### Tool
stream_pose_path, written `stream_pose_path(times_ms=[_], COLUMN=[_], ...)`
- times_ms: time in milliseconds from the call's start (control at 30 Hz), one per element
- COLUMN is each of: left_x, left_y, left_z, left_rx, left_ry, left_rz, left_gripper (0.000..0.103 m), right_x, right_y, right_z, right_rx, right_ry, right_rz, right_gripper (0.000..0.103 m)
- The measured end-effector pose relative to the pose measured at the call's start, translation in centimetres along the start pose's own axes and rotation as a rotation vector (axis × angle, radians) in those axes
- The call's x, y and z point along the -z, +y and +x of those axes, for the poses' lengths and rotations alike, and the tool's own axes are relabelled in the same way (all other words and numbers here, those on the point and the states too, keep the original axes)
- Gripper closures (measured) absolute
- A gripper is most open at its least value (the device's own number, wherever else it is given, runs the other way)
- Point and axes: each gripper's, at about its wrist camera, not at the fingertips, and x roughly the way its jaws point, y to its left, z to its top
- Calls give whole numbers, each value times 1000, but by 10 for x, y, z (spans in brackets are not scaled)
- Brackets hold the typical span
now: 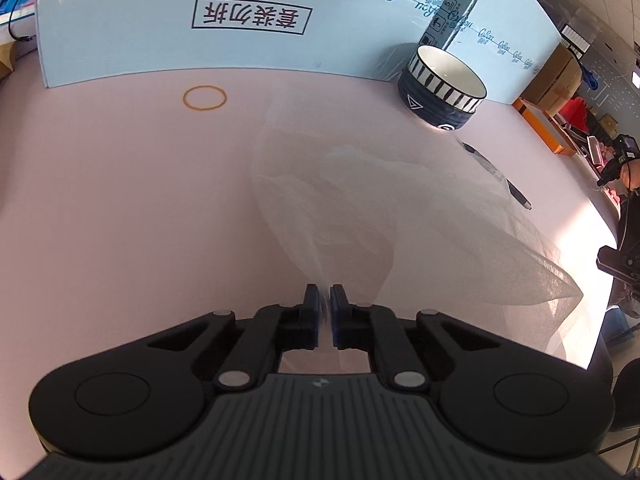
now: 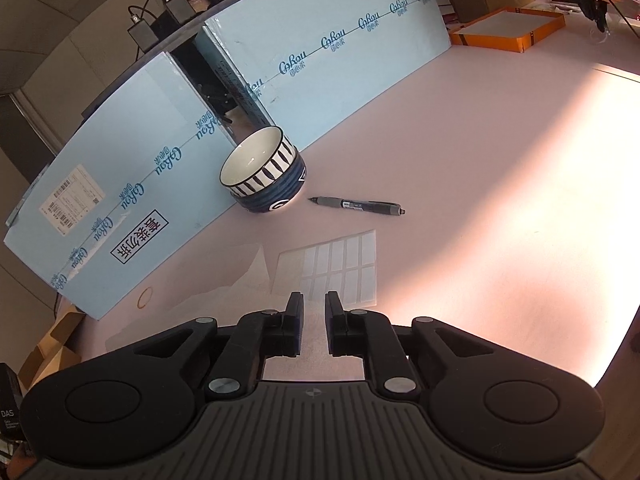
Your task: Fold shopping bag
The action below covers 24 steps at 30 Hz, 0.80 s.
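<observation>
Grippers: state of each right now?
Left tool: closed on the translucent shopping bag.
Right tool: open, nothing gripped; bag lies beneath it.

Thin sheer plastic bag [image 1: 360,216]; glossy ceramic bowl [image 2: 262,170]; matt tabletop [image 2: 460,140].

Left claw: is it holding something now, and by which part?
The left claw is shut on the thin translucent shopping bag, pinching a bunched fold at its near end. The right claw is open and holds nothing.
</observation>
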Motion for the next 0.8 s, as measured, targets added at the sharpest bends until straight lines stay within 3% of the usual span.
stream_pose_path(times_ms=[267, 367, 600, 800], left_x=[8, 16, 26, 31], left_y=[50, 62, 73, 79], left_z=[-67, -80, -91, -97], left_rx=[-136, -187, -219, -242], left_ry=[-96, -106, -123, -131], left_rz=[-133, -168, -227, -262], left_gripper=[98, 98, 98, 98], right_x=[-4, 1, 16, 19], right_y=[21, 45, 117, 145], right_z=[12, 27, 77, 113], right_rx=[-79, -133, -253, -310], right_ry=[66, 129, 230, 292], right_rz=[-91, -201, -572, -849], right_gripper=[76, 67, 66, 66])
